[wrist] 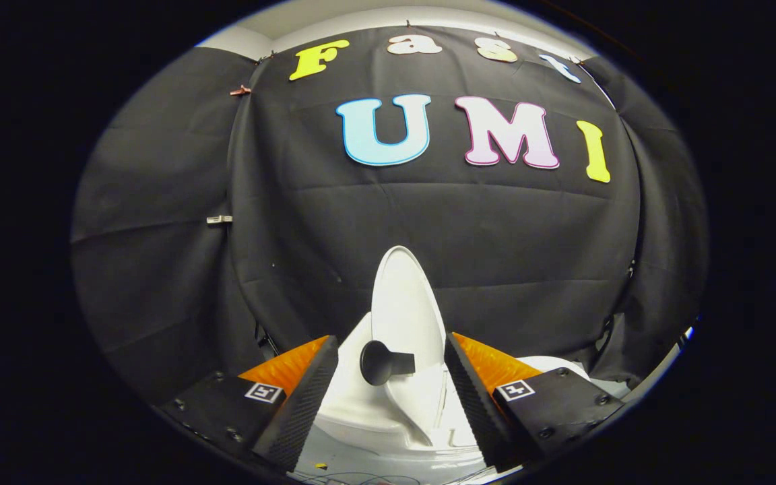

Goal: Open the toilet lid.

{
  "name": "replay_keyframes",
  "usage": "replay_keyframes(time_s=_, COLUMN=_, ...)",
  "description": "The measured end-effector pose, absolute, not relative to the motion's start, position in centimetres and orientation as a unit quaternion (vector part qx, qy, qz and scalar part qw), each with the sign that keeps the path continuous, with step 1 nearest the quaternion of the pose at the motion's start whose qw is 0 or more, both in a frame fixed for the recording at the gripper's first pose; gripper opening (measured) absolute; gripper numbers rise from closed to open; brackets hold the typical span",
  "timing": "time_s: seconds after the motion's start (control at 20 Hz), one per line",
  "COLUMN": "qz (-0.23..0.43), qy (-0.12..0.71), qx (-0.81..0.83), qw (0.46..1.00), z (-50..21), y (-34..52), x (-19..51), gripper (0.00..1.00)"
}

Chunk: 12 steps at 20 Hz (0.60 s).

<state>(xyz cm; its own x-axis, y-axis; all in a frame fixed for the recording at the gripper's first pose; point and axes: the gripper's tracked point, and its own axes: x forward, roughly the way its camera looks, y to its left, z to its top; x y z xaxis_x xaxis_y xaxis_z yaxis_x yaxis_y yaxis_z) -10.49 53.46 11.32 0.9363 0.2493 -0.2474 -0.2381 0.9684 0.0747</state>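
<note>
the toilet lid (407, 306) stands raised, close to upright, rising toward twelve o'clock from between your fingers, its underside facing you edge-on and slightly turned. a dark knob handle (381, 362) sticks out from its lower face toward nine o'clock. below it sits the white toilet bowl (361, 411), at six o'clock. your gripper (391, 377) is spread wide, fingers either side of the lid and pressing on nothing. the job looks nearly done, but the lid may not be past its balance point: if you pull away now it could drop shut. swinging toward three o'clock could clip its edge. behind hangs the black cloth wall (529, 236).
</note>
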Motion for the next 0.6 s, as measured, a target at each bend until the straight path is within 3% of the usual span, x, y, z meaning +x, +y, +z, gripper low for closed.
replay_keyframes(time_s=0.6, qz=0.115, qy=0.122, qx=0.052, qw=0.985, z=12.8, y=43.3, x=-8.4, gripper=0.98)
